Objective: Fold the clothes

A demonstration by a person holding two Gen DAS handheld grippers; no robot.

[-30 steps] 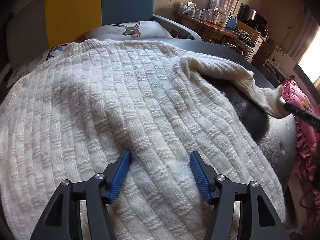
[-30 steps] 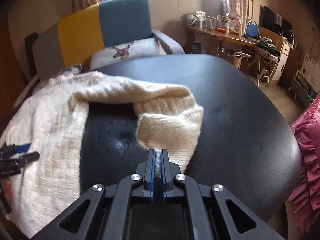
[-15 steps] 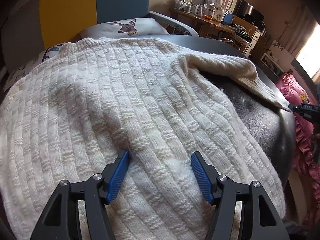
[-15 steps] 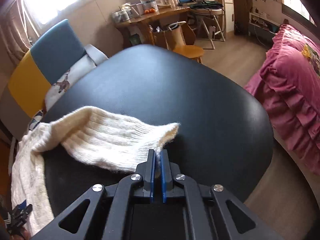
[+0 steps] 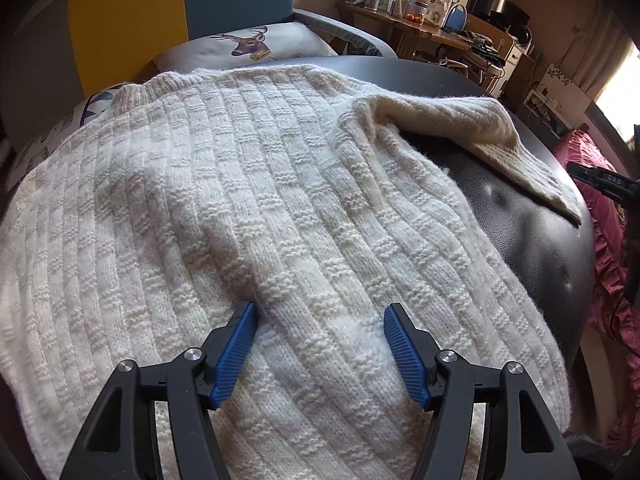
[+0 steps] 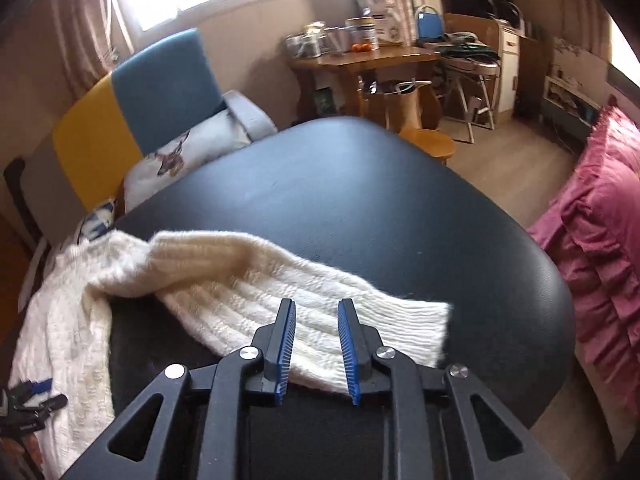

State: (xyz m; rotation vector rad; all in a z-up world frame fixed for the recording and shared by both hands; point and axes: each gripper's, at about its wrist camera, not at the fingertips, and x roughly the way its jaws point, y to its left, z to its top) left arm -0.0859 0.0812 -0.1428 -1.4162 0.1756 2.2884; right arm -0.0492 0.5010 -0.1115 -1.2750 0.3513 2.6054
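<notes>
A cream knitted sweater [image 5: 248, 208] lies spread on a black padded table [image 5: 532, 240]. Its right sleeve [image 5: 492, 140] stretches out flat toward the table's right edge. My left gripper [image 5: 318, 320] is open, its blue pads resting on the sweater's body near the front hem. In the right wrist view the sleeve [image 6: 304, 296] lies flat on the table [image 6: 360, 192]. My right gripper [image 6: 316, 312] is open just above the sleeve near the cuff [image 6: 424, 328], holding nothing. The right gripper's tip [image 5: 600, 180] also shows in the left wrist view, at the far right.
A yellow and blue armchair [image 5: 180, 12] with a deer cushion [image 5: 248, 44] stands behind the table. A wooden desk [image 6: 368, 60] with jars and a stool [image 6: 428, 144] stand further back. A pink ruffled bed [image 6: 600, 232] lies right of the table.
My right gripper pulled the sleeve out to the right, laid it flat on the table, then opened and let the cuff go. The left gripper stayed open on the sweater's body.
</notes>
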